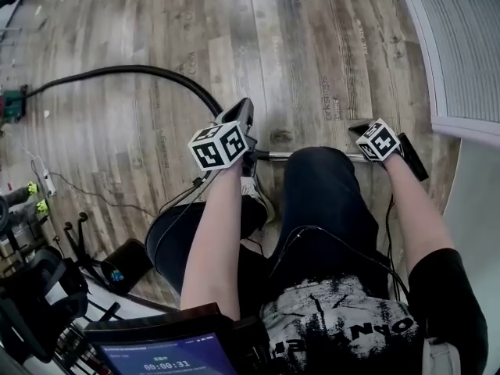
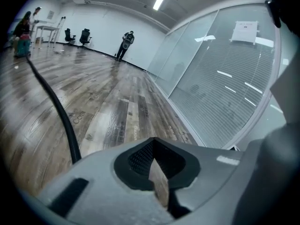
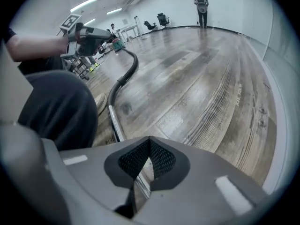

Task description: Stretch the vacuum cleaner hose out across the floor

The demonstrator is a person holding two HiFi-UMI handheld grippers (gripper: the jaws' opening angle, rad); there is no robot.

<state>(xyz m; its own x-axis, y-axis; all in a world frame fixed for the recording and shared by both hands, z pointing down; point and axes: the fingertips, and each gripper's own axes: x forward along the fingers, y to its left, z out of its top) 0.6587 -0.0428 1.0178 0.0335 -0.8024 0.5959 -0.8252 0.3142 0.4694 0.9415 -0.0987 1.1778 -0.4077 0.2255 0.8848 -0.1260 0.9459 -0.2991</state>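
A black vacuum hose (image 1: pixel 141 69) curves over the wooden floor from a green vacuum cleaner (image 1: pixel 12 104) at the far left to a chrome tube (image 1: pixel 269 155) in front of the kneeling person's knees. My right gripper (image 1: pixel 358 131) is shut on that tube's right end; the right gripper view shows the tube (image 3: pixel 115 123) running into the slit between my jaws (image 3: pixel 149 161). My left gripper (image 1: pixel 244 108) hovers shut above the hose's cuff end, with nothing in it. In its own view the hose (image 2: pixel 61 114) passes left of the closed jaws (image 2: pixel 154 161).
A glass wall with blinds (image 1: pixel 461 45) lines the right side. Cables, a power strip (image 1: pixel 43 180) and dark gear (image 1: pixel 39 287) crowd the lower left. The person's knee (image 1: pixel 320 201) covers the tube's middle. Someone stands far off (image 3: pixel 201 1) near office chairs (image 2: pixel 77 35).
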